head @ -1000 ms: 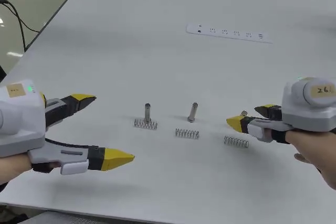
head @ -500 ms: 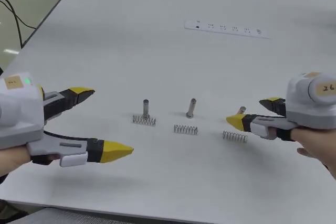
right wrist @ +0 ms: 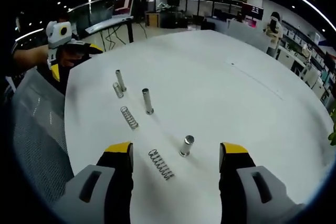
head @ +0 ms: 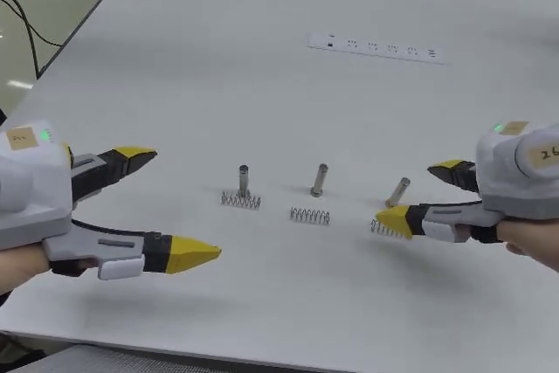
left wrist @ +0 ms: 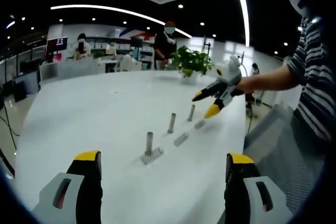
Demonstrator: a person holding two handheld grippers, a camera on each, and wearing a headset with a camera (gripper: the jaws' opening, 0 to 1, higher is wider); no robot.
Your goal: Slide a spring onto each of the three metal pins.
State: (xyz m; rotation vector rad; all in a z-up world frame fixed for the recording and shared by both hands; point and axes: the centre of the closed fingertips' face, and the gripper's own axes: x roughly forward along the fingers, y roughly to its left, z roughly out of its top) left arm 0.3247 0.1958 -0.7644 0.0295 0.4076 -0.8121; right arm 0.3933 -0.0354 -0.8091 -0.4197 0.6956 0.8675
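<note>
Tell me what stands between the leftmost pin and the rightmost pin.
In the head view, the middle pin stands upright between the leftmost pin and the rightmost pin.

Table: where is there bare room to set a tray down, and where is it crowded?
Free: the wide stretch between power strip and pins, and the near edge below the springs. Crowded: the row between left gripper and right gripper.

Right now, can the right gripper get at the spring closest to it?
Probably yes. The right gripper is open, and the spring lies flat on bare table just ahead between its jaws; only the pin sits beside it.
</note>
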